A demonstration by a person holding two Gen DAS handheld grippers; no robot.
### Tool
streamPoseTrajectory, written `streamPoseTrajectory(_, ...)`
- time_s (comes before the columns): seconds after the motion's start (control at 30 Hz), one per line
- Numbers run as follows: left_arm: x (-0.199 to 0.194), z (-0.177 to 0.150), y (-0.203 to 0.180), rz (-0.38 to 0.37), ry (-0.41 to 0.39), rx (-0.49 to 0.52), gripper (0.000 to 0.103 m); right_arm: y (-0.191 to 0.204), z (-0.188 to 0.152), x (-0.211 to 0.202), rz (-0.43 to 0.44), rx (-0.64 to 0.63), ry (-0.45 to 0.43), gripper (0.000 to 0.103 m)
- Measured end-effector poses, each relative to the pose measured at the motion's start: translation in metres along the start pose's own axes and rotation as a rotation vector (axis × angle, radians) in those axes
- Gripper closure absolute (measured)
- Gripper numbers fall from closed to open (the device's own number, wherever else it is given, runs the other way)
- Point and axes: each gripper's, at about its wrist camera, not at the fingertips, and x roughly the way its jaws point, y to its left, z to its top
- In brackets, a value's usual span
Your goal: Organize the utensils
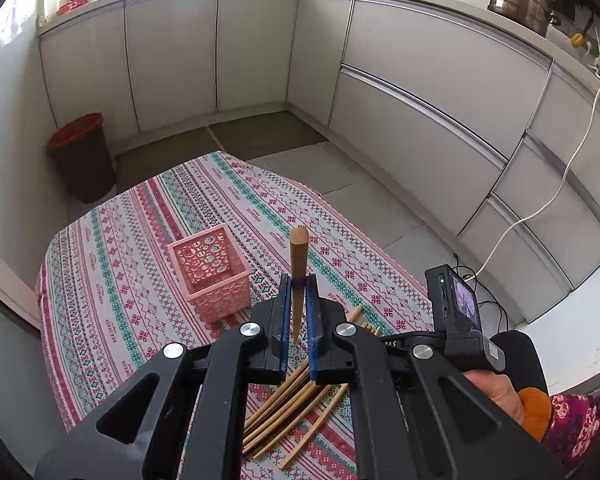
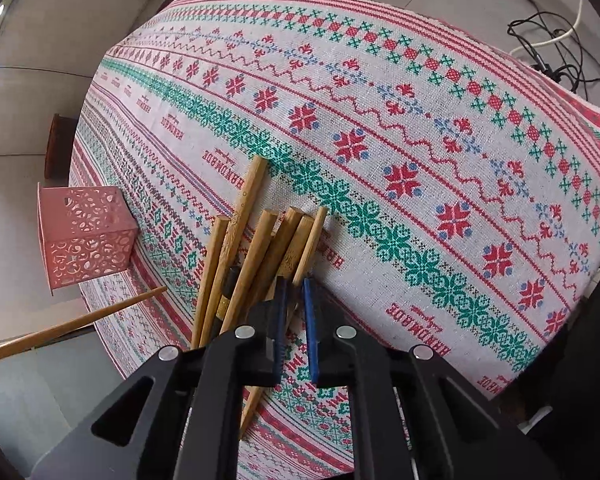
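My left fingers [image 1: 299, 285] are clamped on one wooden chopstick [image 1: 298, 256], its thick end sticking up past the tips, with the pink basket [image 1: 209, 269] just left of them on the table [image 1: 140, 240]. My right fingers [image 2: 296, 286] are nearly closed and grip nothing I can see; the chopstick pile [image 2: 260, 248] lies fanned just ahead and left of their tips.

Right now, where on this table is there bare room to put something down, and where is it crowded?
Free: the patterned tablecloth beyond and right of the chopstick pile, out to the table's far edge. Crowded: the near strip, where the pile lies under the right gripper, with the pink basket to its left.
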Motion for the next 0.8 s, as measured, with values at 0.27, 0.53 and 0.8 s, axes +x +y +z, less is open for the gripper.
streamPoseTrajectory(0.27, -0.017, 0.006, 0.006, 0.012, -0.053, -0.034, 0.097, 0.019, -0.012, -0.051, 0.080, -0.149, -0.102, 0.097)
streamPoseTrajectory(0.53, -0.043, 0.016, 0.014, 0.037, -0.126, -0.070, 0.097, 0.046, -0.035, -0.122, 0.149, -0.325, -0.195, 0.097)
streamPoseTrajectory(0.8, -0.064, 0.034, 0.021, 0.052, -0.204, -0.106, 0.097, 0.080, -0.038, -0.188, 0.216, -0.434, -0.305, 0.097)
